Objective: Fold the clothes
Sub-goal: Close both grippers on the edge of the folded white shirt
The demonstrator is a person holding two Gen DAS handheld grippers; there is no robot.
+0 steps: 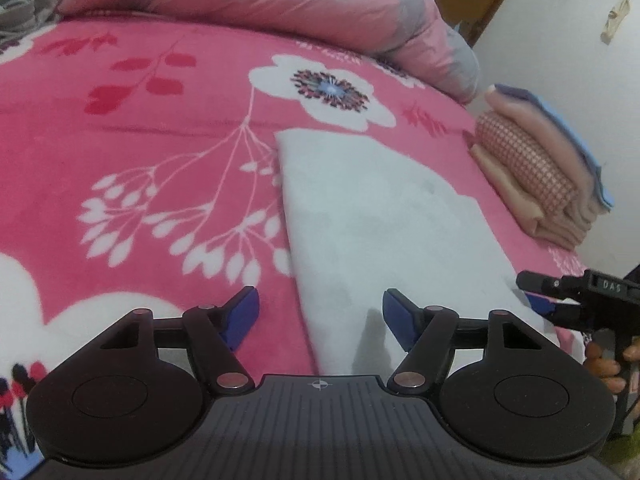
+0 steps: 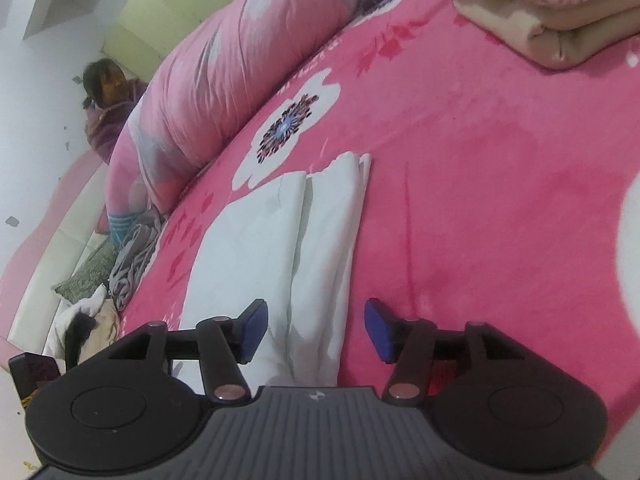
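1. While the white garment (image 1: 384, 216) lies flat on the pink floral blanket (image 1: 140, 152), folded lengthwise into a long strip, I hold both grippers over its near end with nothing in either one.
2. My left gripper (image 1: 318, 318) has its jaws apart, straddling the left edge of the cloth: one blue pad sits over the blanket, the other over the white fabric, and neither presses on anything.
3. My right gripper (image 2: 314, 330) is likewise spread, the cloth's right-hand fold running between its fingers (the seam between the two layers shows plainly from this wrist).
4. I judge the next step to be folding the strip crosswise, so I should pinch the two near corners, catching every layer at once.
5. A shallow bite would take only the top layer and let the fold slide open; I would go in low, along the blanket.
6. Both corners should rise together and travel toward the far end, keeping the edges aligned.
7. The stack of folded clothes (image 1: 540, 168) near the bed's edge is well apart from the garment.
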